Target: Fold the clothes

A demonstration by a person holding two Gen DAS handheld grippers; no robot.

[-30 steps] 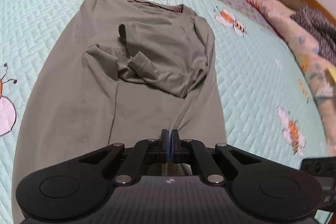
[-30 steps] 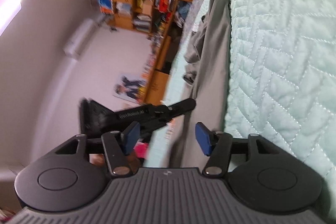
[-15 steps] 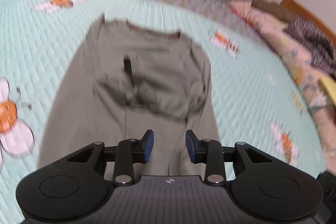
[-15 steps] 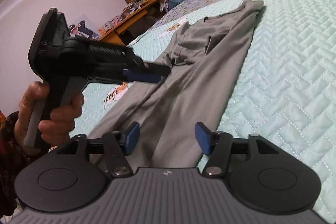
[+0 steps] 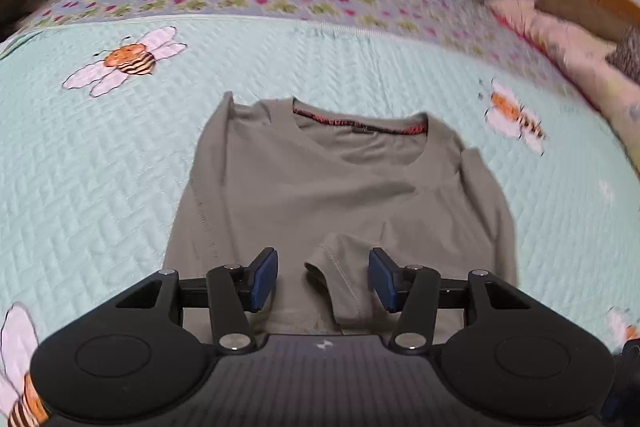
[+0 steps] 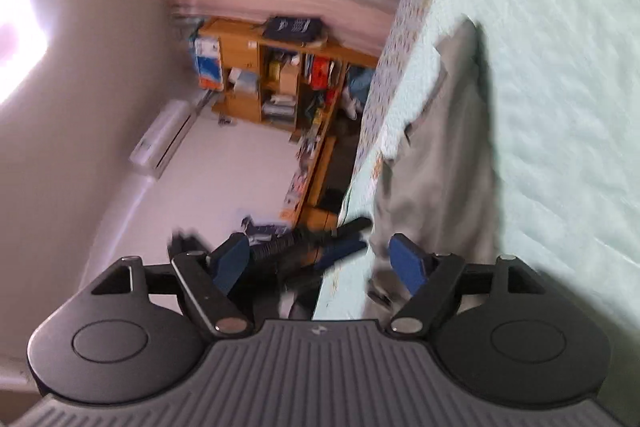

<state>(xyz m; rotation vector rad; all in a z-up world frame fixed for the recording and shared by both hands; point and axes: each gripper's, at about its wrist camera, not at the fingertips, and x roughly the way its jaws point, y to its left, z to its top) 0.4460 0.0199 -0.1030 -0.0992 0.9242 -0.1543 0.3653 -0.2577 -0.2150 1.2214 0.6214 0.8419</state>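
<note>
Both tools, left tool [image 5: 323, 279] and right tool [image 6: 320, 263], gape above the grey shirt [image 5: 328, 187].

One grey-green long-sleeved shirt [image 5: 320, 187], one mint quilted bedspread [image 5: 100, 167], five embroidered bees [image 5: 128, 59] in part or whole, two black grippers [image 5: 323, 279] with blue pads.

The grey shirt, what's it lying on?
The shirt lies on a mint quilt with bee prints; its sleeve cuff is folded on top. Whatever is beneath the shirt is covered.
</note>
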